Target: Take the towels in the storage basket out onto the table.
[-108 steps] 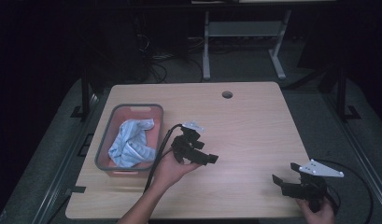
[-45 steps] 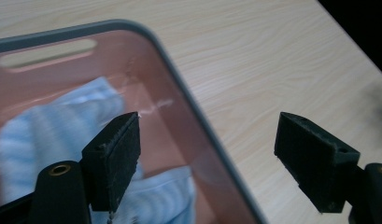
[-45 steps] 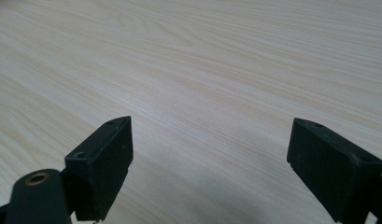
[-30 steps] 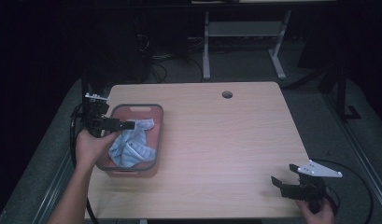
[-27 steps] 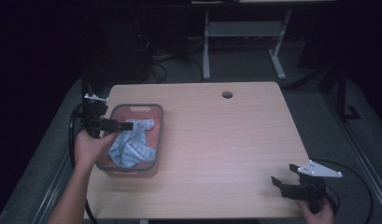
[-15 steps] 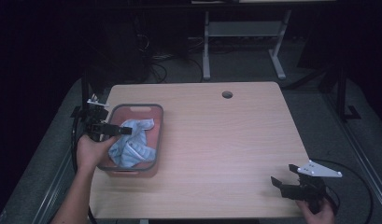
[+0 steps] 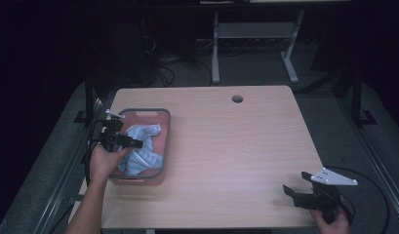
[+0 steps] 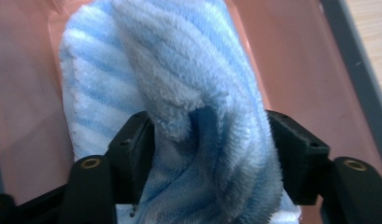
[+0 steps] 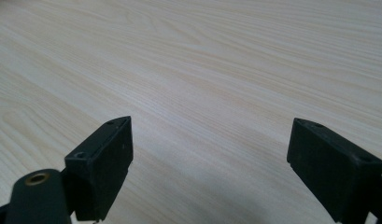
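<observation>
A light blue striped plush cloth (image 7: 144, 148) lies bunched in a pink basket with a grey rim (image 7: 138, 111) at the table's left side. My left gripper (image 7: 133, 144) reaches into the basket from the left edge. In the left gripper view its jaws stand wide apart, and a thick fold of the cloth (image 8: 179, 70) fills the gap (image 8: 209, 135) and touches both, over the basket's pink floor (image 8: 296, 70). My right gripper (image 7: 295, 183) rests low at the table's front right corner, open, with bare wood between its jaws (image 9: 212, 140).
The wooden table (image 7: 236, 146) has a round cable hole (image 7: 237, 99) at the back. Beyond its far edge are a metal stand's legs (image 7: 250, 53) and loose cables on the dark floor. A cable trails from the right gripper off the table's right edge.
The left gripper went from the table's middle to the basket, then slid a little toward the front. The right gripper has stayed put.
</observation>
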Tool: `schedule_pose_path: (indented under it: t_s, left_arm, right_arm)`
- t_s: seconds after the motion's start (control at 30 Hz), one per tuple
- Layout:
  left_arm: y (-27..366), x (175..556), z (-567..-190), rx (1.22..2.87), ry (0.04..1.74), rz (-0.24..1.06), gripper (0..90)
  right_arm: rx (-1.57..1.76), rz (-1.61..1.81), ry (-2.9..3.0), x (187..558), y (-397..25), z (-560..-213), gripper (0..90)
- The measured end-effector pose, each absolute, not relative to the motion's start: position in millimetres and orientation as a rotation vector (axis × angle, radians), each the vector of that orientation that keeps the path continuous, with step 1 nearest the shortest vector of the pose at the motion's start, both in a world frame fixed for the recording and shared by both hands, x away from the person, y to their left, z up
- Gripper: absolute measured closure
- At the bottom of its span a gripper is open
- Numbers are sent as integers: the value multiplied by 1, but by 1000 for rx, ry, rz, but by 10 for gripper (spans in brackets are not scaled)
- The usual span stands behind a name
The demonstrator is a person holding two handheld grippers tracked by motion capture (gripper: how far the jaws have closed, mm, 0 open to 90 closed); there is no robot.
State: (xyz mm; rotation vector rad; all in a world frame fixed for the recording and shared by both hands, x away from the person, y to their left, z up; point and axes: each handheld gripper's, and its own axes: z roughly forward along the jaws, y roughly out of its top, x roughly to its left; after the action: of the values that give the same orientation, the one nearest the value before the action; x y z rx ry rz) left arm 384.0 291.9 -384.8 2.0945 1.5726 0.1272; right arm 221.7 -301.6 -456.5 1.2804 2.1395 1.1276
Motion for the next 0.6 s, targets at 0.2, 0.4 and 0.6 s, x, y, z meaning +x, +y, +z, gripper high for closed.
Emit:
schedule_pose_path:
  t_s: [0.2,0.4,0.6]
  left_arm:
    - [291,384,-386,2116,1570,127,526]
    - [285,381,-390,2220,1540,97,650]
    - [284,378,-392,2238,1541,82,708]
  right_arm:
    - [1280,1122,2145,222,-301,-457,138]
    - [1280,1128,2144,220,-301,-456,138]
    - [1272,1125,2152,220,-298,-457,138]
